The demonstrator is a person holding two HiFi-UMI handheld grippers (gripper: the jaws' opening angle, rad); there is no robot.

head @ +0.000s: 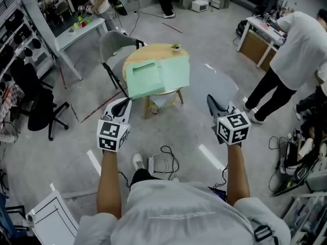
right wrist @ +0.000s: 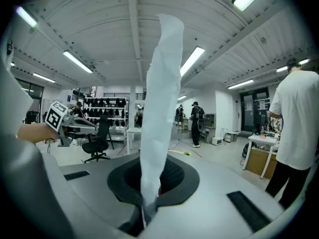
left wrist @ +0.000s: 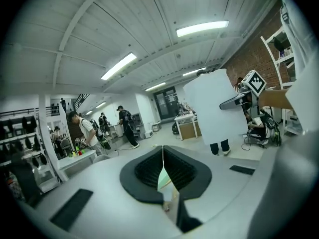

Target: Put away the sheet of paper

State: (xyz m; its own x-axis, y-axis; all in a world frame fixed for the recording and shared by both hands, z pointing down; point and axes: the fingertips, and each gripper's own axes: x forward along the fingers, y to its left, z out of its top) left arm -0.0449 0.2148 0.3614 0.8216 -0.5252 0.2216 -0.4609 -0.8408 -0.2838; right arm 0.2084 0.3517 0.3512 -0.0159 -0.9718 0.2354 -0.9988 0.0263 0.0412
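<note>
- Reaching forward at about the same height, both arms hold their tongs out side by side and well apart
- Left tongs (head: pixel 123 105): the jaws are together at the tips with nothing between them; in the left gripper view (left wrist: pixel 163 156) they meet in a thin seam, and a sliver of green shows through the slit lower down
- Ahead of the left tongs, a little toward the right tongs, stands a round wooden desk (head: pixel 153 51); a green folder (head: pixel 156 75) lies flat on it and covers most of the top, and a small potted plant (head: pixel 176 47) sits at the far edge
- A grey chair (head: pixel 113 44) stands just beyond the desk, on the left tongs' side
- The sheet of paper (right wrist: pixel 160 103) is clamped in the right tongs (right wrist: pixel 148 185): it stands up from the closed jaws and is curled along its length; from the left gripper view it shows as a broad white sheet (left wrist: pixel 214 108) at the tip of the right tongs (left wrist: pixel 223 103)
- Out past the right tongs (head: pixel 211 101), on their outer side, a person in a white top (head: pixel 301 45) bends over another desk
</note>
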